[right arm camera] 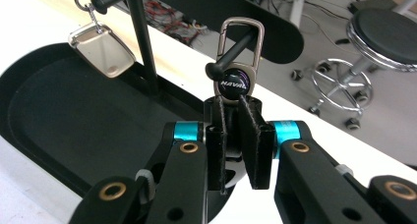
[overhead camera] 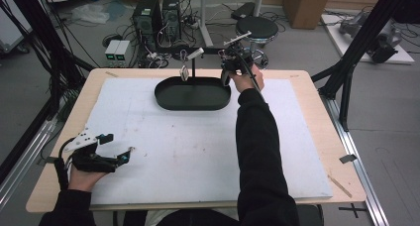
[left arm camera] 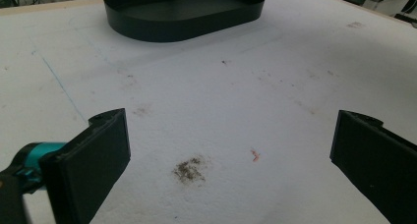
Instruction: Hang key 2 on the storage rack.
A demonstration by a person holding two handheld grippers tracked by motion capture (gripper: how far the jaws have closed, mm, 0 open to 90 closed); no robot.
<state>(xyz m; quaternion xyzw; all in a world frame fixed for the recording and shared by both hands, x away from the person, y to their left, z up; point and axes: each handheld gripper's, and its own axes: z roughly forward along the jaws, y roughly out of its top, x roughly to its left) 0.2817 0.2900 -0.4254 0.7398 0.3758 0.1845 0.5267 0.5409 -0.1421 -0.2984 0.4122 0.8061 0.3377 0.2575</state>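
The left tongs (overhead camera: pixel 115 147) are resting near the person on the white foam-covered surface (overhead camera: pixel 198 151), their black pads spread wide with nothing between them; from them the black oval metal tray (left arm camera: pixel 184 13) lies well ahead.

Farther out, the right tongs (right arm camera: pixel 236 135) are reaching over the tray's far rim, jaws pressed together and pinching the lower end of a silver metal carabiner keychain with a round black badge (right arm camera: pixel 235 79). The keychain is standing straight ahead of these tongs, its long axis running away from them, and its clip loop is threaded over the ball-tipped end of a black stand's horizontal peg (right arm camera: pixel 231 49). Up and to the left of the tongs, a silver rounded-rectangular tag (right arm camera: pixel 102 49) is hanging from the stand's other peg.

Judging by this, the right hand is the one that matters, and the next move depends on sliding the loop along the peg's axis.
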